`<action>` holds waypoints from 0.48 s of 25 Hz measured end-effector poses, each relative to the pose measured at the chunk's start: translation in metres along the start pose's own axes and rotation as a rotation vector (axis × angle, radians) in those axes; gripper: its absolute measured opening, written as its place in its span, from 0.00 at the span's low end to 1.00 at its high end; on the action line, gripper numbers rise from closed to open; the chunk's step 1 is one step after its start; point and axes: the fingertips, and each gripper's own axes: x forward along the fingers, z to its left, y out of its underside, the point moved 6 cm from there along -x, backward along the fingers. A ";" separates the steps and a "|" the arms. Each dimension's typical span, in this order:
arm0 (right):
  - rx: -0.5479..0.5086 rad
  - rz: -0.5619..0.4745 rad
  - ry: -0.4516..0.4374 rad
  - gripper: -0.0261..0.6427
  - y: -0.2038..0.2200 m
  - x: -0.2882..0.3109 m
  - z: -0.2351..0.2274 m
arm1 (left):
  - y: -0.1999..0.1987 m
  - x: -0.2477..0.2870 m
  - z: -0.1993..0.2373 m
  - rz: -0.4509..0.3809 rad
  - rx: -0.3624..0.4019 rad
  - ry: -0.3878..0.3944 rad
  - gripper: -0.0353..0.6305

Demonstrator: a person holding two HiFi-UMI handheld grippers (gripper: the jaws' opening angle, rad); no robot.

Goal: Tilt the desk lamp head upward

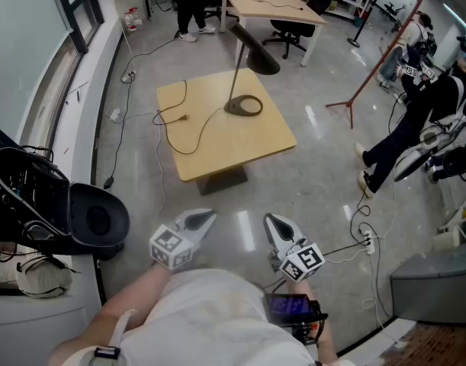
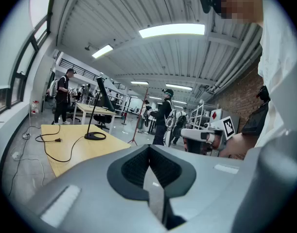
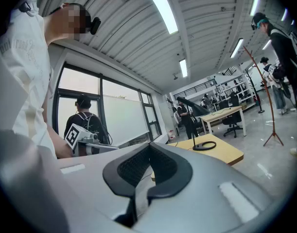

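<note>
A black desk lamp (image 1: 244, 105) with a ring base stands on the far right part of a square wooden table (image 1: 252, 143). Its thin stem leans up to a long dark head (image 1: 257, 50) that slopes downward. The lamp also shows in the left gripper view (image 2: 95, 136) and in the right gripper view (image 3: 204, 146). Its cord (image 1: 188, 128) trails over the tabletop. My left gripper (image 1: 204, 218) and right gripper (image 1: 274, 223) are both shut and empty, held near my body, well short of the table.
A black office chair (image 1: 95, 218) and bags stand at my left. A red tripod stand (image 1: 370, 75) and a seated person (image 1: 416, 120) are on the right. A second table (image 1: 272, 6) and people stand behind. Cables and a power strip (image 1: 367, 242) lie on the floor.
</note>
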 end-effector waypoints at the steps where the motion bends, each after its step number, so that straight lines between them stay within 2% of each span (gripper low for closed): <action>1: 0.006 -0.005 0.006 0.06 0.000 -0.001 -0.004 | -0.002 0.002 0.000 -0.003 0.003 -0.004 0.06; 12: 0.064 -0.056 0.034 0.06 -0.004 -0.016 -0.034 | -0.008 0.030 -0.010 0.000 0.008 -0.006 0.06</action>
